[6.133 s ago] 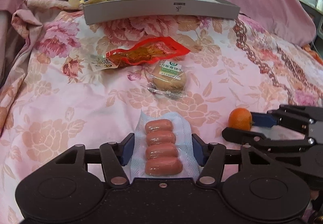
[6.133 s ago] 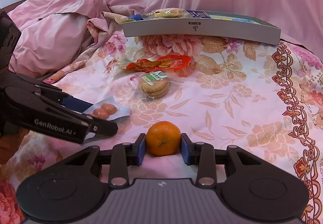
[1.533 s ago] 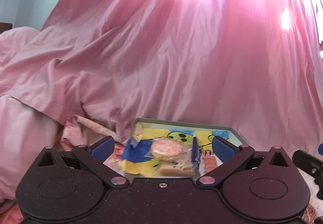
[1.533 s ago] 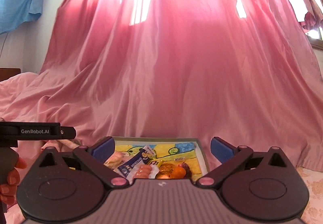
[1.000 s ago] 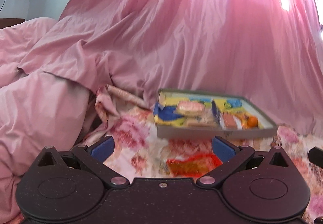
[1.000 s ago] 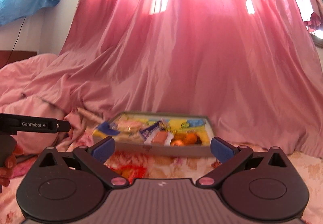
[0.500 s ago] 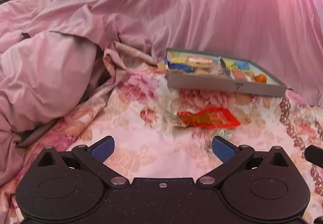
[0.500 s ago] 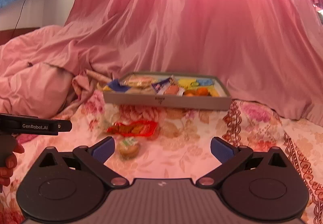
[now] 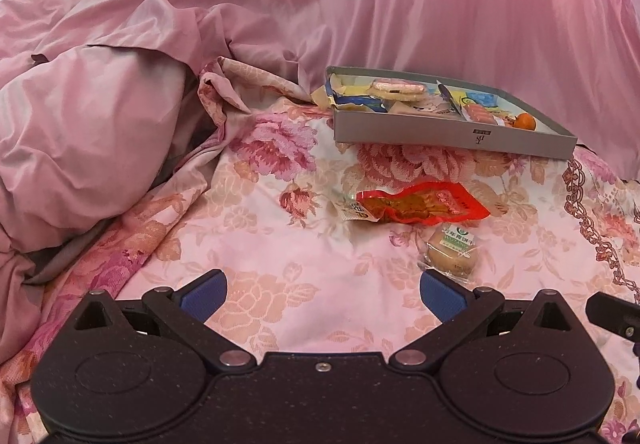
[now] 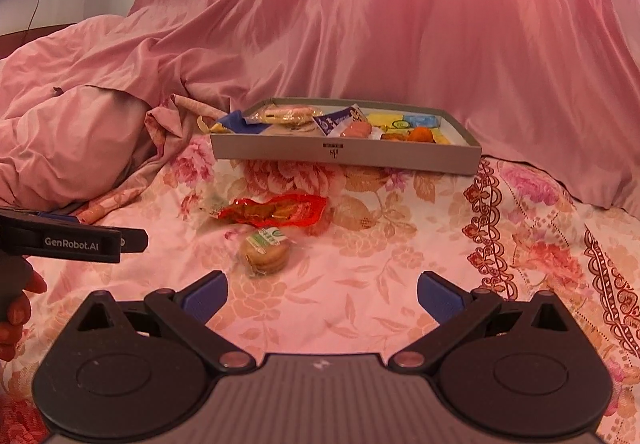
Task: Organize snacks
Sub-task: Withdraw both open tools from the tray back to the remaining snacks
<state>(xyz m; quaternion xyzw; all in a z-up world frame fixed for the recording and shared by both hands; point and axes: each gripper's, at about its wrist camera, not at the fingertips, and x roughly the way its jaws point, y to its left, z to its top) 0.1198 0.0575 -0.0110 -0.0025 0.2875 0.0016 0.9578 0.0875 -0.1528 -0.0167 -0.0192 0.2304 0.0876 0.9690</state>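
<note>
A grey snack box [image 9: 452,133] [image 10: 348,155] stands at the back of the floral bedspread. It holds several snacks, among them a sausage pack [image 9: 478,112] and an orange [image 9: 524,121] [image 10: 423,134]. A red snack pouch [image 9: 416,203] [image 10: 276,211] lies in front of the box. A wrapped round cake [image 9: 453,253] [image 10: 265,252] lies just nearer than the pouch. My left gripper [image 9: 322,294] is open and empty, to the left of the cake and short of it. My right gripper [image 10: 322,294] is open and empty, short of the cake.
A bunched pink quilt [image 9: 80,132] rises at the left. A pink curtain [image 10: 380,24] hangs behind the box. The left gripper's finger [image 10: 72,238] reaches in at the left of the right wrist view, with a hand below it.
Both grippers have pulled back from over the box and tipped down toward the bedspread. The sausage pack and the orange now lie in the box. Both grippers stay open.
</note>
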